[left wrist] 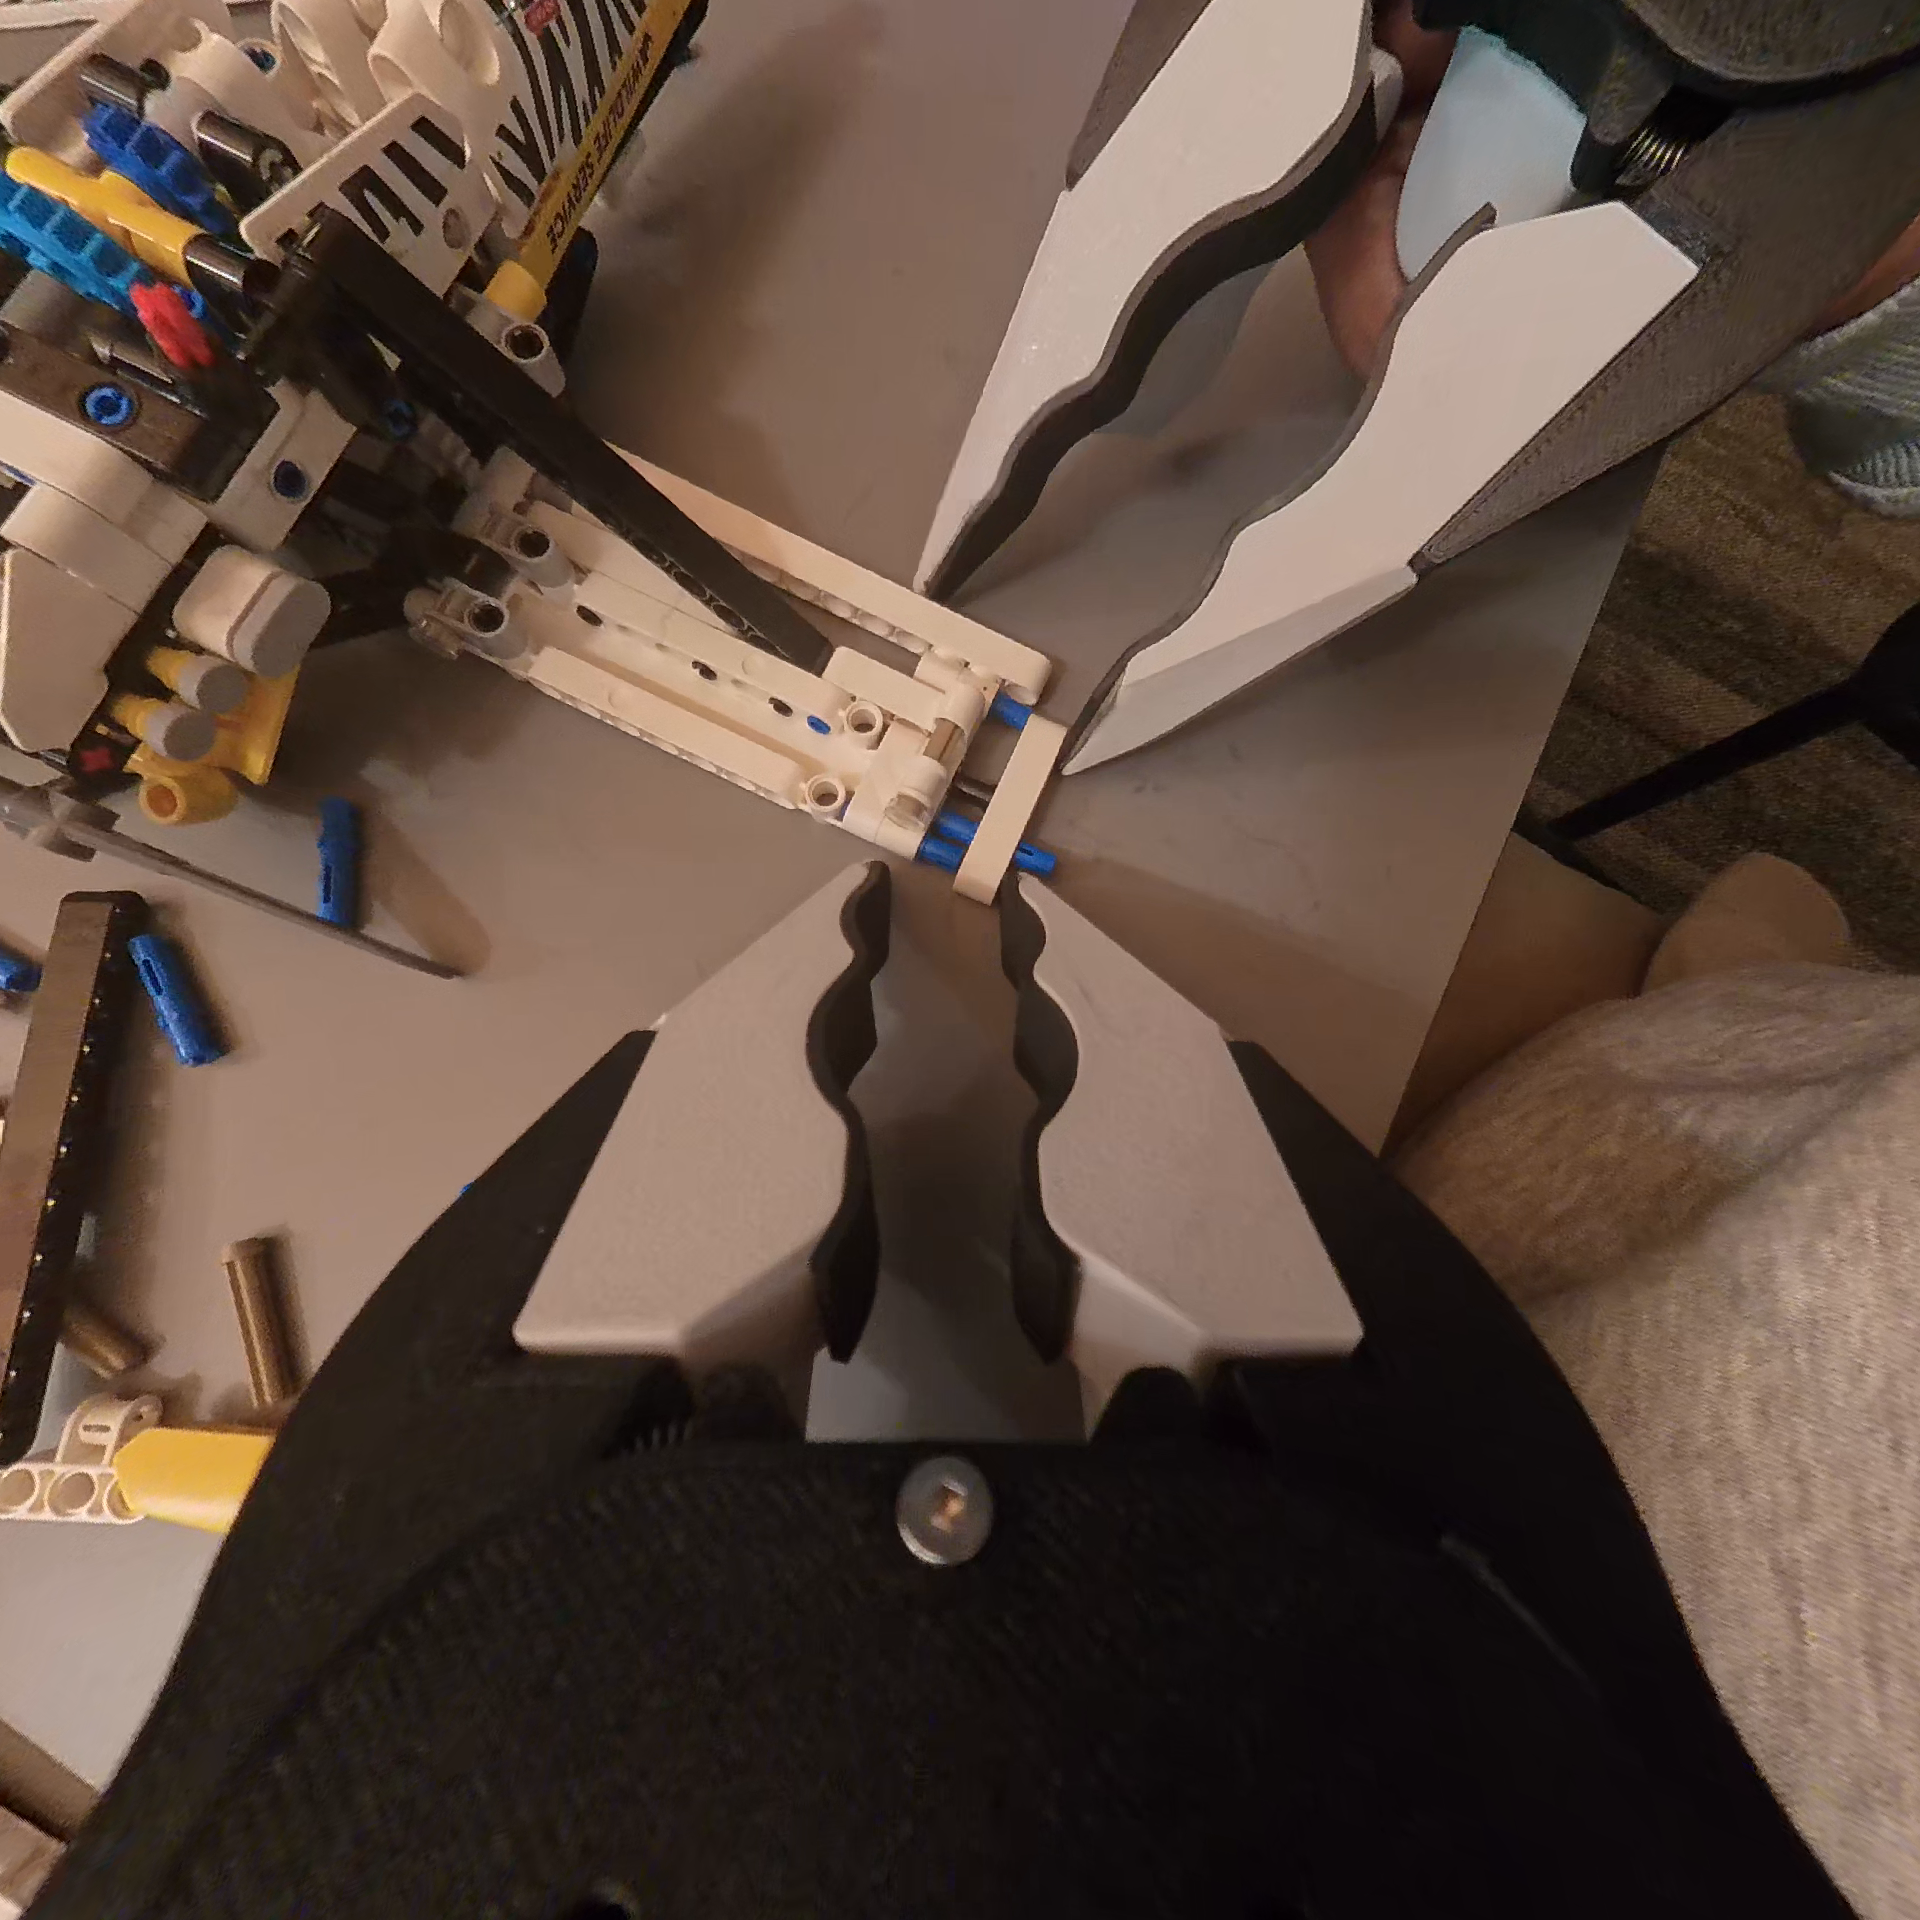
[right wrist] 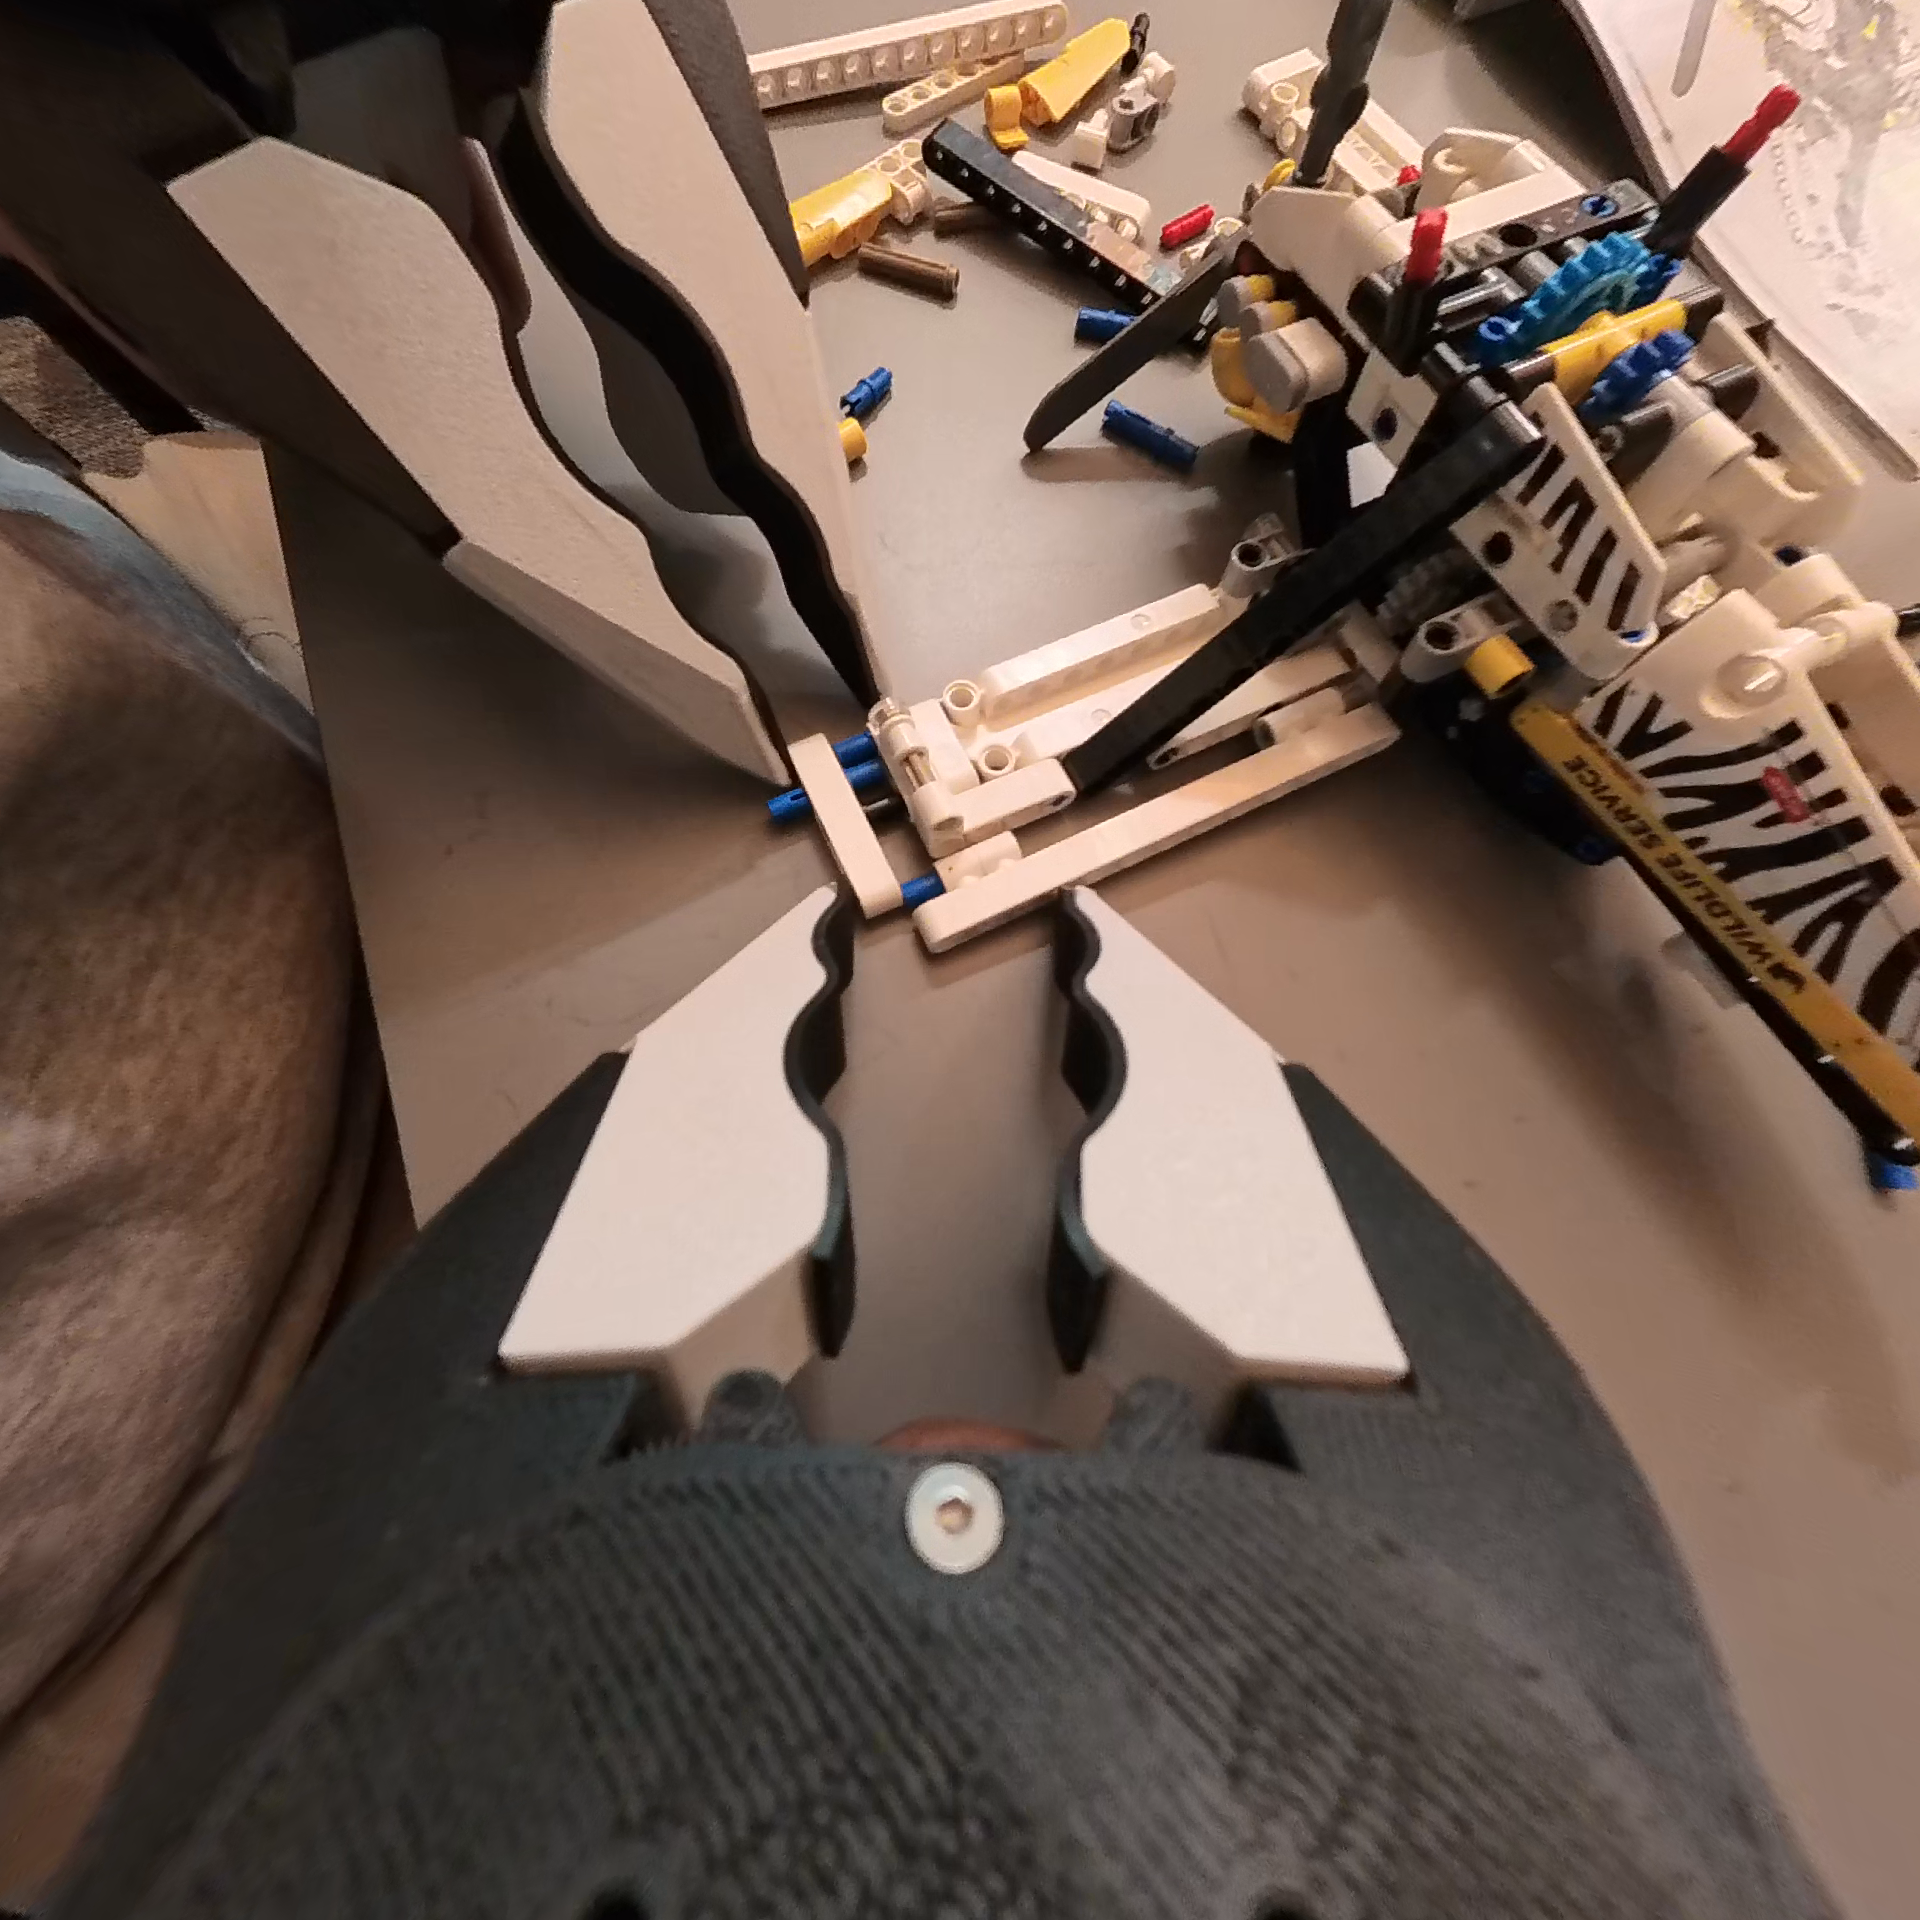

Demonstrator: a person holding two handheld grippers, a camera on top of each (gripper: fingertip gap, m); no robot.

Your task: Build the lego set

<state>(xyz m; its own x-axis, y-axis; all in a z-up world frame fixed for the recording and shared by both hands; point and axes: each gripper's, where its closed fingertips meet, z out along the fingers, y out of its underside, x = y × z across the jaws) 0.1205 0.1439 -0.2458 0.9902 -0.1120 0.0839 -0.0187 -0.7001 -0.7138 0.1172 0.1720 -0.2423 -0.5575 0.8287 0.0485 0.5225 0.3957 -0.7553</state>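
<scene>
Lego model (left wrist: 312, 395) lies on the grey tabletop (left wrist: 1247, 883), its white tail boom (left wrist: 790, 707) reaching toward both tongs.
Left tongs (left wrist: 940, 883) sit spread, empty, tips just beside the short white beam (left wrist: 1013, 800) half-seated on blue pins (left wrist: 951, 840); right tongs (right wrist: 951, 914) are spread too, near the far end. Uneven pushing could skew the beam, jam the pins, or slide the whole model.

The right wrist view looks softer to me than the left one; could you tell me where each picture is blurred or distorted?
Right wrist view: the lower gripper body and the left edge are smeared, while the white cross beam stays sharp. Left wrist view: crisp around the beam, with wide-angle bending at the table edge. Both have warm, dim lighting.
</scene>
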